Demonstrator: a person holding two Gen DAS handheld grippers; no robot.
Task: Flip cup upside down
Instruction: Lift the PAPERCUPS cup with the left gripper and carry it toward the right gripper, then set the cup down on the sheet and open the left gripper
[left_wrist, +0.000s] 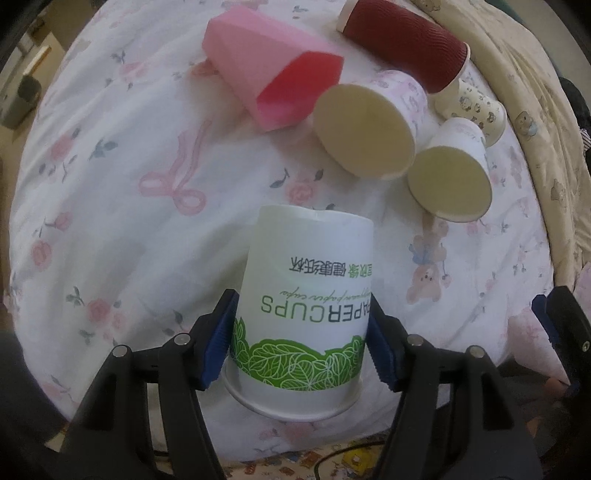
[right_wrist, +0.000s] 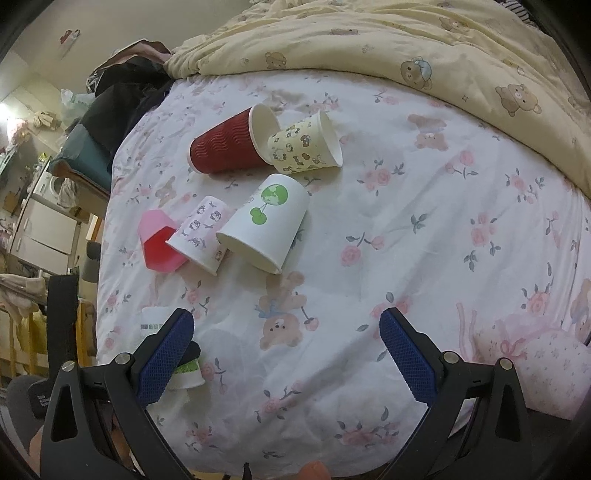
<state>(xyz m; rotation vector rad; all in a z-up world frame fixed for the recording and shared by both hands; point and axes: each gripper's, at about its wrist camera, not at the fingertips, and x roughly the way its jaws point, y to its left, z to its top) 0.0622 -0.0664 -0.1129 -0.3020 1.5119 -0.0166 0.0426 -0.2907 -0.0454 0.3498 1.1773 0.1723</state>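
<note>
The green-leaf paper cup stands upside down, rim on the floral bedsheet, between the left gripper fingers, blue pads against its sides; the right gripper gapes wide, holding nothing

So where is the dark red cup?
In the left wrist view, the dark red ribbed cup lies on its side at the top right, between the pink cup and the bear-print cup.

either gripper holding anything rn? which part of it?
The left hand-held gripper clamps the inverted paper cup across its lower sidewall, pads at the green leaf band, rim down on the bedsheet. The right hand-held gripper is open, holding nothing.
</note>
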